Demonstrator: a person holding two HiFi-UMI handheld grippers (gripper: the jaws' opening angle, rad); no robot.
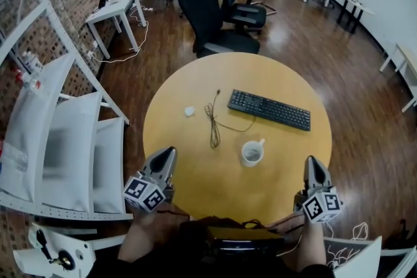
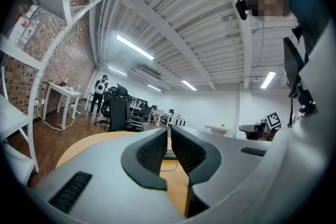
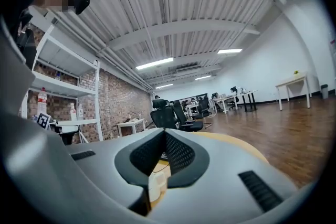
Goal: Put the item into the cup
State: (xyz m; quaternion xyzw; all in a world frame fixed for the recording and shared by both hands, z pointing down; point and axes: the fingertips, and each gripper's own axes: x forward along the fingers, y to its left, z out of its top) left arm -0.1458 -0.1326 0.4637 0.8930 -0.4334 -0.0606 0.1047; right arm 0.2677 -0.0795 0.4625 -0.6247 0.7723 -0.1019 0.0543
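Our left gripper (image 1: pixel 168 154) and right gripper (image 1: pixel 315 163) are both squeezed closed on nothing. The little white item (image 1: pixel 189 111) lies well ahead of the left one. It looks light, so we'd pinch its sides gently.

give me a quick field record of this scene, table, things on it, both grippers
table: round, yellow top
cup: white, upright, toward the near side
item: small white object, lying left of the cable, apart from the cup
keyboard: black, beyond the cup
cable: dark, loose, between item and keyboard
left gripper: near edge, jaws together, nothing between
right gripper: near edge, jaws together, nothing between
task: item not yet picked up
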